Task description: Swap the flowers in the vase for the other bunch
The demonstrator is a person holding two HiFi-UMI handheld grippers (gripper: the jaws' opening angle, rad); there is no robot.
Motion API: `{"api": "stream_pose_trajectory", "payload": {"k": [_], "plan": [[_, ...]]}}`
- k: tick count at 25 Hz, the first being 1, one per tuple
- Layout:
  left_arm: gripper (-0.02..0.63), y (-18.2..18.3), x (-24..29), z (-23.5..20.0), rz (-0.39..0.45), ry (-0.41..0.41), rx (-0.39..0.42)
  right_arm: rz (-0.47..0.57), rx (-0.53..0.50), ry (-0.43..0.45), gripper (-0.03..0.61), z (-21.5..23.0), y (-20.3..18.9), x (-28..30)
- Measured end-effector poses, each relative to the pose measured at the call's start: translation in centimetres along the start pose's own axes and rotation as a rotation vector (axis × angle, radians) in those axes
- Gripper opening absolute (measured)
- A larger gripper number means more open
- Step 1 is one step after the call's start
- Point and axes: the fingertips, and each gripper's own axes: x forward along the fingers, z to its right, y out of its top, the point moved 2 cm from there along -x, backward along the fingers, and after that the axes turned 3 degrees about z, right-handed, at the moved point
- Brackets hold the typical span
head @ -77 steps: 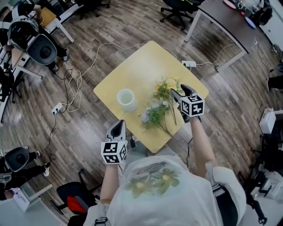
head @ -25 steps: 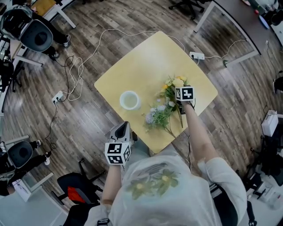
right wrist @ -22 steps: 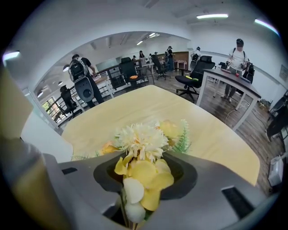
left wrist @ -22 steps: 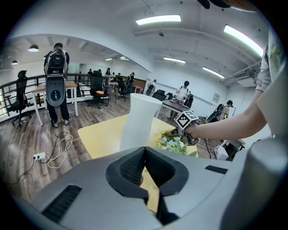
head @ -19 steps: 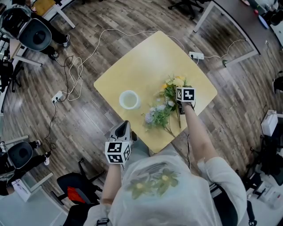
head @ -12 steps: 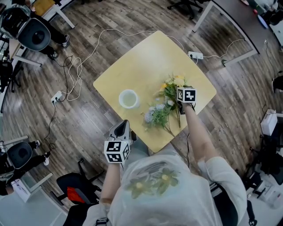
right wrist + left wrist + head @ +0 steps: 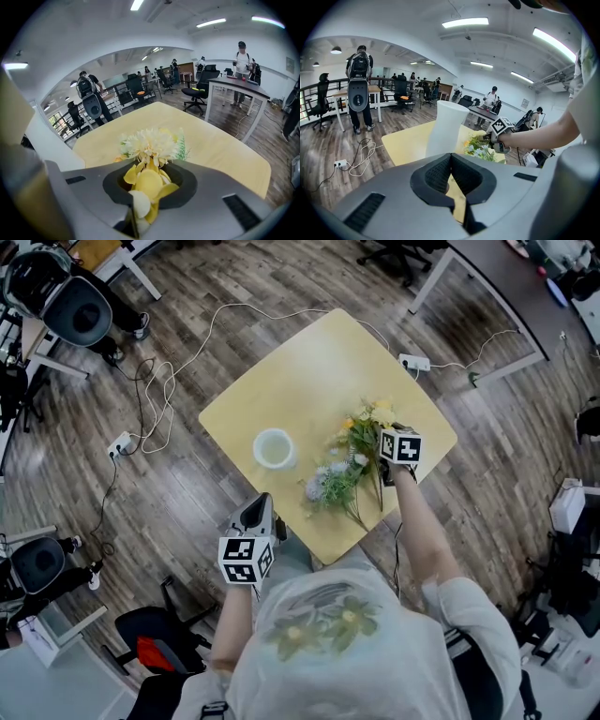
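Observation:
On the yellow table (image 7: 309, 371) stands a white vase (image 7: 273, 448) with nothing sticking out of it. To its right lie two bunches. My right gripper (image 7: 382, 448) is shut on the yellow and cream bunch (image 7: 368, 422). Its jaws have just been closing with those stems between them, and the blooms (image 7: 149, 146) fill the right gripper view just past its jaws (image 7: 149, 180). The blue and white bunch (image 7: 328, 486) lies beside it on the table. My left gripper (image 7: 255, 509) hangs shut and empty at the near table edge, facing the vase (image 7: 446, 126).
A power strip (image 7: 414, 362) sits by the table's far corner, and cables (image 7: 155, 418) trail over the wood floor on the left. Office chairs (image 7: 56, 301) stand at the far left, and a dark desk (image 7: 478, 277) at the upper right. Several people stand far off (image 7: 358, 84).
Three seconds ago my right gripper hovered open above the flowers; it has since dropped onto the yellow bunch and closed. In the last half second it has risen slightly. The left gripper stayed put.

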Motion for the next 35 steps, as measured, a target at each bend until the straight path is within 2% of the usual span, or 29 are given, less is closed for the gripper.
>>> {"api": "stream_pose_trajectory", "payload": {"k": [14, 29, 35], "plan": [[0.018, 0.6, -1.3, -0.1, 0.027, -0.010, 0.020, 0.106, 0.028, 0.017, 0.086, -0.8, 2.3, -2.6], [0.018, 0.7, -4.2, 1.8, 0.066, -0.019, 0.058, 0.241, -0.007, 0.039, 0.086, -2.5, 6.0, -8.6], [0.018, 1.0, -5.1, 1.7, 0.089, -0.008, 0.070, 0.312, -0.053, 0.054, 0.086, -3.9, 7.9, -11.3]]}}
